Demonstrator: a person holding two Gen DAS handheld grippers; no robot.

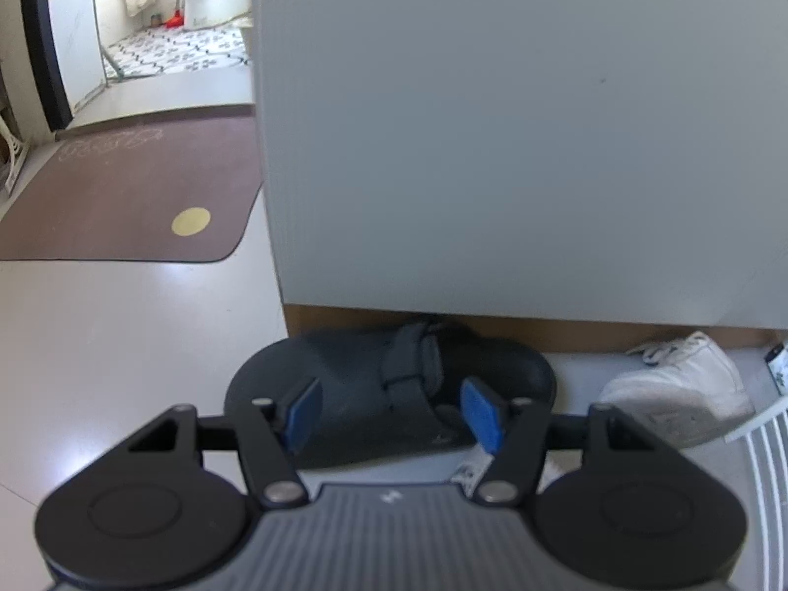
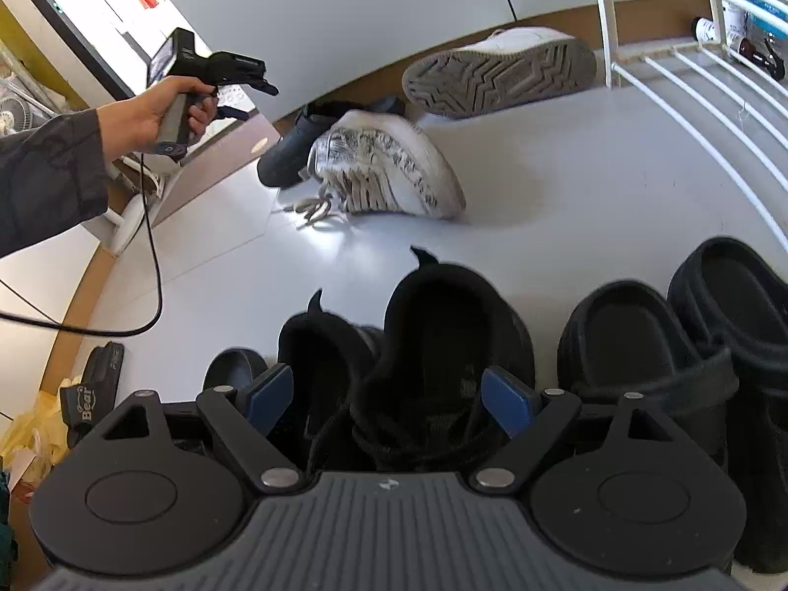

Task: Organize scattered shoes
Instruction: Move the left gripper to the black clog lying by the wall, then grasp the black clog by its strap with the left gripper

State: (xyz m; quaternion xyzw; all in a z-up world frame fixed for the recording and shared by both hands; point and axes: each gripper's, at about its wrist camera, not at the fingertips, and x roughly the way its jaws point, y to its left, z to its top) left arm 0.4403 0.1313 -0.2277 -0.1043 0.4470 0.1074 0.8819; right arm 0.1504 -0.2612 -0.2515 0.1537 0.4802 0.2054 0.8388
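We hang our left gripper [image 1: 389,411] half open over the dark slide [image 1: 389,374], jaws astride its strap but gripping nothing, lined up for a pick. Our right gripper [image 2: 389,396] stands wide and empty above the black sneakers [image 2: 409,359], paired beside the clogs [image 2: 689,344]. Far off, white sneakers [image 2: 389,167] lie tipped; the cabinet [image 1: 517,123] and rack [image 2: 689,74] crowd them.

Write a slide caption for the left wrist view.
Open left gripper above a dark slide sandal, white sneaker nearby.
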